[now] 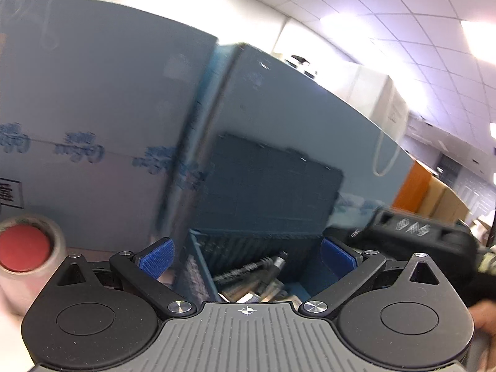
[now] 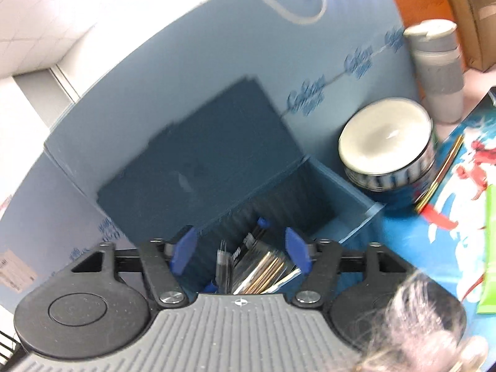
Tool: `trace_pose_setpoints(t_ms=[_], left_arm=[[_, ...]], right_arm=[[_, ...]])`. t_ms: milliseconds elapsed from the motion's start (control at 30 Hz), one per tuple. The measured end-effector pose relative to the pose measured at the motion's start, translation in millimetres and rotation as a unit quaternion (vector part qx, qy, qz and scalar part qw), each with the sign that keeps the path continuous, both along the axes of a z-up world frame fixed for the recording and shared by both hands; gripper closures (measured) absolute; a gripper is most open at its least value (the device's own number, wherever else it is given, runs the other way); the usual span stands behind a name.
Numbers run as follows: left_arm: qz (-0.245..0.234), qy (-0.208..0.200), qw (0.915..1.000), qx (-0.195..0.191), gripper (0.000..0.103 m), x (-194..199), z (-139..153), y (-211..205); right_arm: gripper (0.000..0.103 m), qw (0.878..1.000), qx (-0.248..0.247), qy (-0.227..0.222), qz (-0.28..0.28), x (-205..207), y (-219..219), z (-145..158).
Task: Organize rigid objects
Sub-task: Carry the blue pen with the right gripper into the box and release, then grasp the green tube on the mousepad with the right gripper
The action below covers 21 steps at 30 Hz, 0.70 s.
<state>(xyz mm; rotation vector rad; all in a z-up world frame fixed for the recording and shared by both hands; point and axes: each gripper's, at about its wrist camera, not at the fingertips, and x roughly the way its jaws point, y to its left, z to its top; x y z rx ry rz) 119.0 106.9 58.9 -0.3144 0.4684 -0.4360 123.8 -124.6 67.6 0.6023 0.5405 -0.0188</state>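
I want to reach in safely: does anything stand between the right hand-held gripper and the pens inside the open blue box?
Nothing visible does. The right hand-held gripper is open directly above the pens in the blue box, whose lid stands raised behind.

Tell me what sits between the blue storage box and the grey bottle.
In the right wrist view, a round white-lidded tin sits between the blue box and the grey bottle.

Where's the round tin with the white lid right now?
In the right wrist view, the round tin stands right of the open blue box, against the blue panel, with the grey bottle behind it.
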Motion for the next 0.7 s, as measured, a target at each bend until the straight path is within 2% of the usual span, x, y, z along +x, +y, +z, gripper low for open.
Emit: trace_pose_setpoints(t_ms=[67, 167, 267, 400, 567, 633, 700], left_arm=[[-0.025, 0.012, 0.9994, -0.019, 0.001, 4, -4, -5], [-0.07, 0.05, 0.9937, -0.072, 0.001, 18, -16, -14], [-0.039, 0.069, 0.9933, -0.085, 0.001, 27, -23, -25], [-0.023, 0.049, 0.9974, -0.047, 0.0, 22, -23, -44], [-0.086, 0.041, 0.9955, -0.006, 0.0, 18, -25, -71], [-0.083, 0.037, 0.9958, 0.015, 0.0, 16, -26, -79], [-0.083, 0.033, 0.996, 0.007, 0.0, 15, -27, -77]], right_arm=[[0.026, 1.0, -0.003, -0.013, -0.01, -9, -13, 6], [0.023, 0.999, -0.006, -0.03, -0.041, -29, -36, 14], [0.022, 0.997, 0.0, -0.038, -0.068, -47, -60, 17], [0.022, 0.994, 0.009, -0.03, -0.102, -68, -92, 8], [0.022, 0.987, 0.004, 0.005, -0.16, -82, -131, -10], [0.022, 0.983, -0.01, 0.025, -0.184, -84, -142, -19], [0.022, 0.979, -0.021, 0.05, -0.198, -83, -150, -28]])
